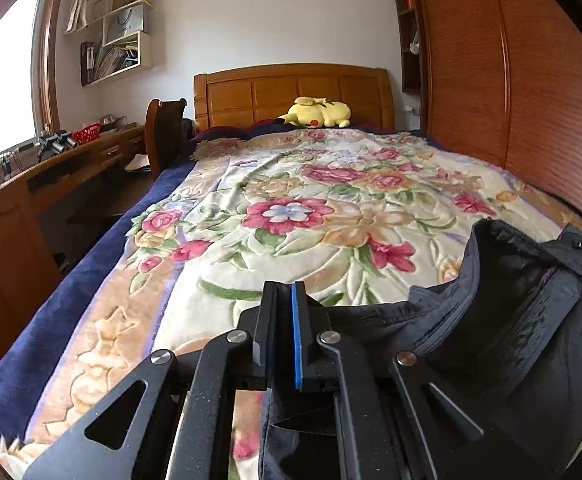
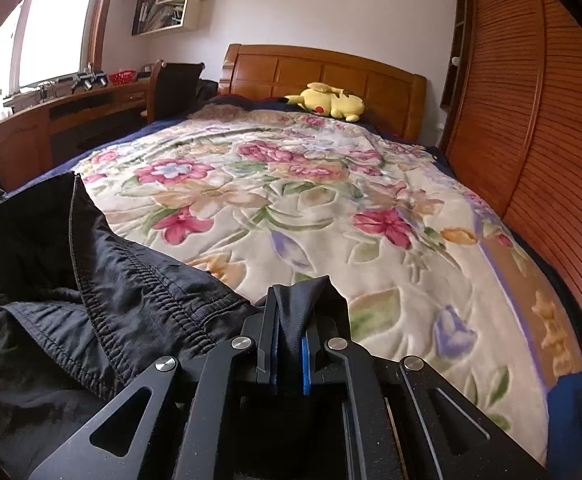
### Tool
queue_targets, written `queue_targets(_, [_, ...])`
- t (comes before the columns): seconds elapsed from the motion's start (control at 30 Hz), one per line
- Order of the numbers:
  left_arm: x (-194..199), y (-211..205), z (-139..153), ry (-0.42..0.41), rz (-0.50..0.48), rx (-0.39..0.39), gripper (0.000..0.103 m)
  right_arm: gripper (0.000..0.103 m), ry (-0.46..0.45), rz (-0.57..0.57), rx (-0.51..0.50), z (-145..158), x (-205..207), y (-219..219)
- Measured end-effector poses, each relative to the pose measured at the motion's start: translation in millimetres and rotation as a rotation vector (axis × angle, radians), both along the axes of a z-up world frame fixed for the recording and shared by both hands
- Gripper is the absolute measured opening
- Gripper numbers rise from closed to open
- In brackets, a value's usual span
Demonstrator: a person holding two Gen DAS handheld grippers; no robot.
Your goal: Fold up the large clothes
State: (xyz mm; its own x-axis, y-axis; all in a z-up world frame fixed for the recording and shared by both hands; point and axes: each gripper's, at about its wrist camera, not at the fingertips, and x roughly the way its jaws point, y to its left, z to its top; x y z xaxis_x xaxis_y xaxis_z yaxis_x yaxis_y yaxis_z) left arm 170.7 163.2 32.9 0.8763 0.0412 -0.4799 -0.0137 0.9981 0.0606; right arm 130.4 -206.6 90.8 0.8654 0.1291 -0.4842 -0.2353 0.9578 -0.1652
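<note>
A large black garment (image 1: 503,320) with an elastic hem lies bunched at the near end of the bed; it fills the left side of the right wrist view (image 2: 51,280). My left gripper (image 1: 285,300) is shut on the garment's edge, with dark cloth hanging below the fingers. My right gripper (image 2: 295,300) is shut on a fold of the same garment, which pokes up between the blue pads. The garment is stretched between the two grippers, a little above the floral blanket (image 1: 311,208).
A yellow plush toy (image 1: 319,113) lies by the wooden headboard (image 1: 291,88). A wooden wardrobe (image 1: 511,80) runs along the bed's right side. A desk (image 1: 51,168) and chair (image 1: 167,128) stand to the left.
</note>
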Motion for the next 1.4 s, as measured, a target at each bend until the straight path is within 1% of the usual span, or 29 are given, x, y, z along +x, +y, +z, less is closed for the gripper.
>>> queue_targets(0.17, [14,-2,-3,0.014,-0.005,0.008,0.007,0.007,0.059,-0.06,-0.033,-10,18,3])
queue_targets(0.33, [26,-8,-1,0.024,-0.015,0.002,0.007,0.007,0.087,-0.078,-0.042,-4,30,10])
queue_targets(0.4, [25,-9,-2,0.041,-0.043,-0.038,0.013,0.008,0.11,-0.076,-0.044,-5,33,13])
queue_targets(0.43, [21,-10,-3,0.036,-0.041,-0.043,0.019,0.01,0.123,-0.075,-0.041,-7,35,12])
queue_targets(0.47, [15,-11,-3,0.023,-0.041,-0.037,0.029,0.013,0.13,-0.077,-0.041,-7,33,13])
queue_targets(0.5, [11,-13,-3,0.016,-0.047,-0.034,0.035,0.016,0.126,-0.078,-0.044,-5,30,13])
queue_targets(0.53, [6,-15,-3,0.006,-0.058,-0.031,0.043,0.02,0.122,-0.077,-0.042,-4,29,13])
queue_targets(0.57, [-2,-17,-3,0.004,-0.066,-0.026,0.045,0.023,0.118,-0.077,-0.037,-2,27,13])
queue_targets(0.6, [-5,-19,-3,0.005,-0.068,-0.024,0.047,0.043,0.11,-0.087,-0.037,1,23,13])
queue_targets(0.63, [-10,-21,-2,0.005,-0.073,-0.028,0.053,0.064,0.095,-0.103,-0.042,1,21,12])
queue_targets(0.67, [-18,-22,-2,0.005,-0.083,-0.045,0.064,0.069,0.068,-0.113,-0.041,6,16,11])
queue_targets(0.73, [-29,-24,-1,0.0,-0.098,-0.074,0.077,0.071,0.042,-0.107,-0.014,14,6,9])
queue_targets(0.77, [-37,-26,-2,0.0,-0.104,-0.087,0.079,0.071,0.039,-0.102,0.0,17,2,9])
queue_targets(0.83, [-45,-30,-3,0.008,-0.116,-0.099,0.079,0.071,0.028,-0.076,0.024,22,-10,11])
queue_targets(0.93, [-60,-36,-6,0.015,-0.125,-0.119,0.079,0.071,0.018,-0.017,0.031,25,-28,18])
queue_targets(1.07, [-78,-43,-16,0.03,-0.129,-0.14,0.079,0.071,0.042,0.068,0.039,21,-46,30])
queue_targets(1.27, [-95,-50,-29,0.038,-0.125,-0.129,0.079,0.071,0.101,0.173,0.001,12,-58,56])
queue_targets(1.4, [-102,-50,-32,0.028,-0.129,-0.128,0.079,0.071,0.136,0.225,-0.036,8,-53,72])
